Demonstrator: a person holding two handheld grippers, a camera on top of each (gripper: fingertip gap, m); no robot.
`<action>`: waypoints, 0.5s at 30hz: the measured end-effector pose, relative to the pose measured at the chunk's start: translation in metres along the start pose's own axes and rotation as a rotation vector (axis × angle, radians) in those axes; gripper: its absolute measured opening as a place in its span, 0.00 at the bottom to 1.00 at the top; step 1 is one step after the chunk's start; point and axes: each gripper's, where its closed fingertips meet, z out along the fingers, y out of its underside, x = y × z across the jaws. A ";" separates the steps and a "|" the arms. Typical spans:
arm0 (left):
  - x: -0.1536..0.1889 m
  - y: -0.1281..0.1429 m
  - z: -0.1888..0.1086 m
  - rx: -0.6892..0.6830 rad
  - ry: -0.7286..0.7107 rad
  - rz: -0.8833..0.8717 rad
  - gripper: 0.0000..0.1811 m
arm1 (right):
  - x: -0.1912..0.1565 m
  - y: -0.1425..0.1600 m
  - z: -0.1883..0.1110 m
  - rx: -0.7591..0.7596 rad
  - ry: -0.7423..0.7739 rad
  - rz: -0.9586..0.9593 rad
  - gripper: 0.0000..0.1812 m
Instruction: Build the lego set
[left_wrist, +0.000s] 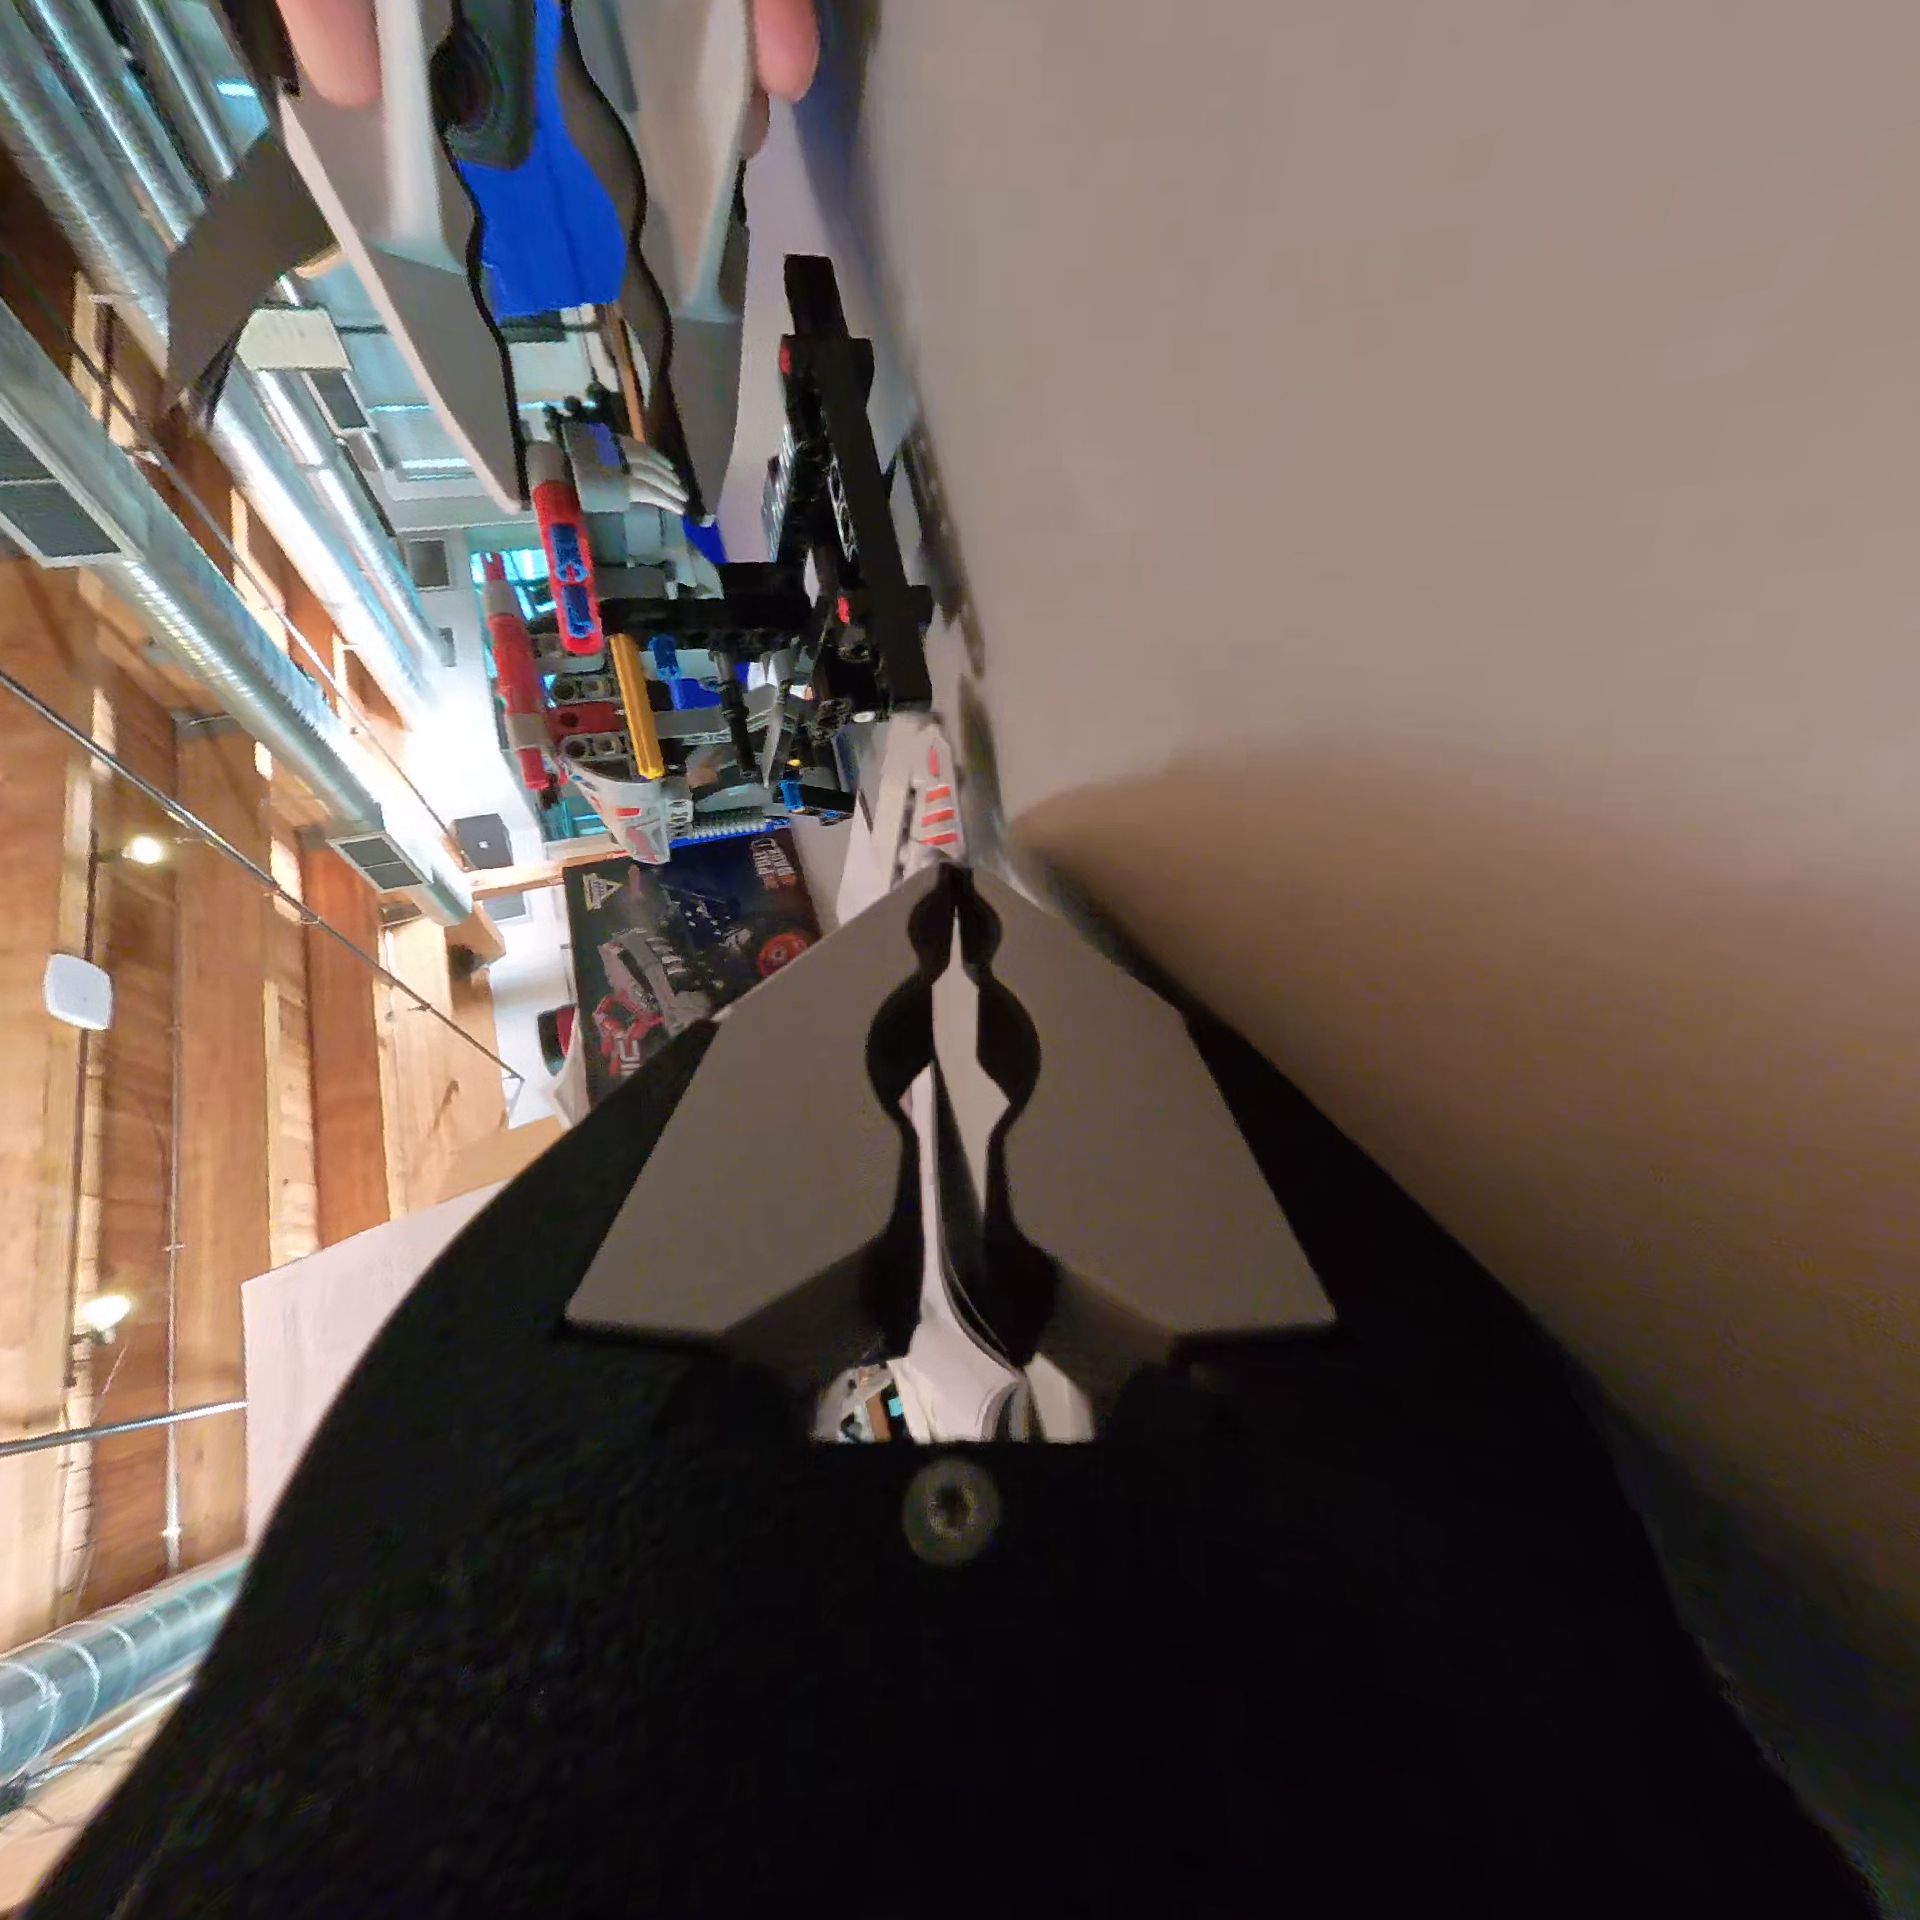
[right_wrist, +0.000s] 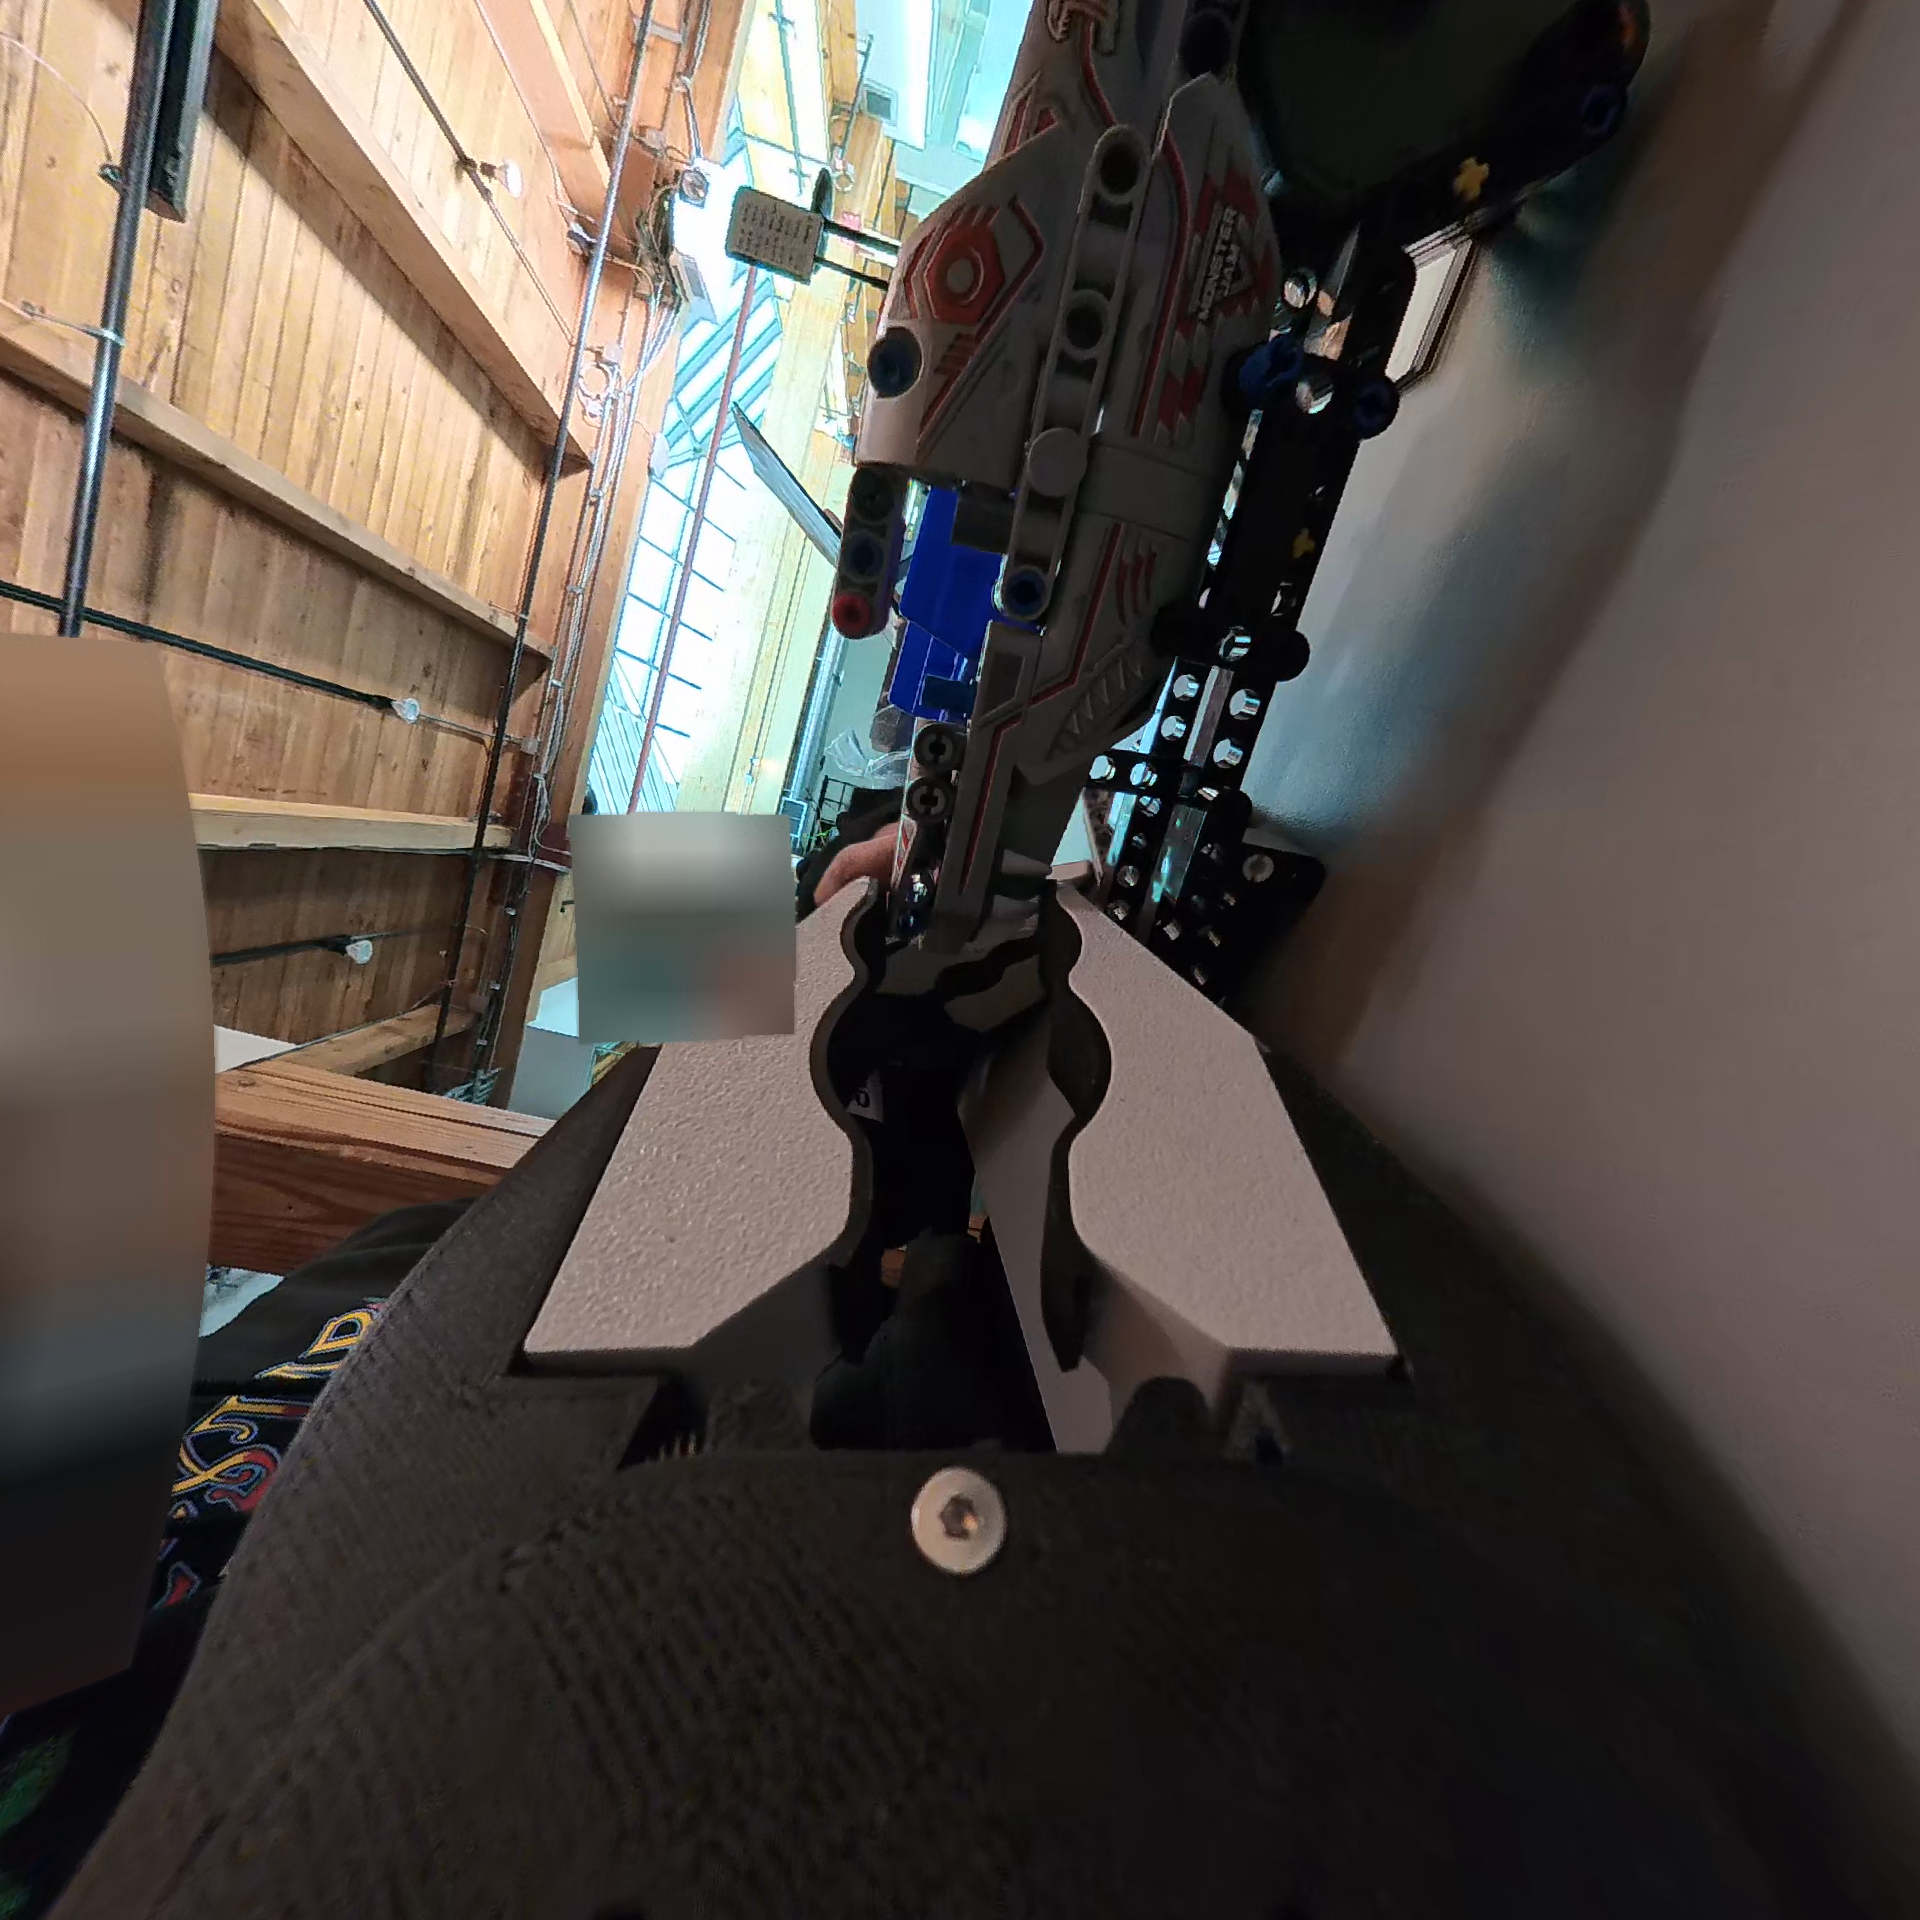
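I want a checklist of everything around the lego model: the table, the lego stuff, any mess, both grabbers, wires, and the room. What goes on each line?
Surface: pale plain tabletop, seen sideways in both views.
Job's things: half-built lego model of black beams with red, blue and yellow parts; white curved lego panel with red markings on it.
Clutter: dark printed lego box behind the model.
Grippers: left gripper closed at its tips on a white panel edge; right gripper clamped on the white panel's lower end.
Cables: thin black cord along the far gripper.
Surroundings: wooden plank walls, silver air ducts, bright windows.
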 end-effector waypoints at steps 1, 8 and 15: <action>0.001 0.001 0.001 -0.007 0.008 -0.019 0.00 | 0.000 0.000 0.000 0.002 0.000 -0.001 0.15; -0.004 0.018 -0.006 -0.044 -0.035 -0.152 0.00 | 0.000 -0.001 -0.003 -0.004 0.024 -0.053 0.16; -0.008 0.038 -0.014 -0.064 -0.043 -0.236 0.00 | 0.005 -0.011 -0.004 -0.091 0.063 -0.130 0.16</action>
